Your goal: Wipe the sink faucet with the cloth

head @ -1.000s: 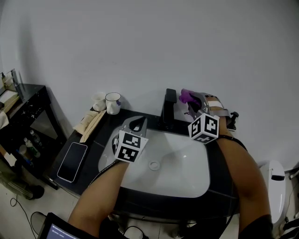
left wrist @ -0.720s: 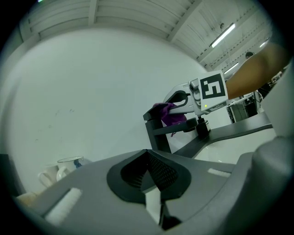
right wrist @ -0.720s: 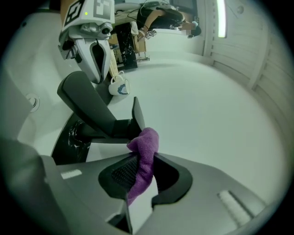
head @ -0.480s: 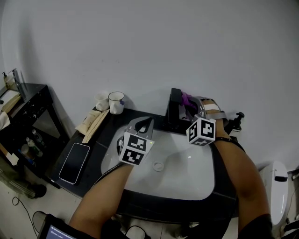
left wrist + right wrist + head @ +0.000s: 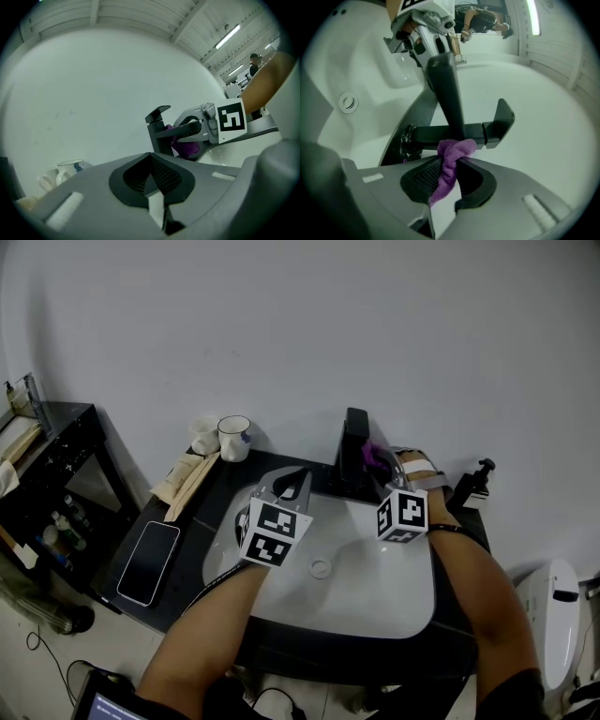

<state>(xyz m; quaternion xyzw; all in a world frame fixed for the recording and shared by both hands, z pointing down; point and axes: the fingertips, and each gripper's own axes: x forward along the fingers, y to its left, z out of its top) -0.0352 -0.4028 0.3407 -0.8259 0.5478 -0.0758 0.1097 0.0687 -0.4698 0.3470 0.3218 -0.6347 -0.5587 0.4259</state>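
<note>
Right gripper clamped on fuzzy purple cloth, which touched matte black faucet just ahead. Left gripper jaws together, empty.

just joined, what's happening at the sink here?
A person works with a gripper in each hand. The right gripper is shut on a purple cloth and holds it against the black faucet at the back of the white sink. The left gripper hovers over the sink, jaws together and empty. The wipe looks under way.
</note>
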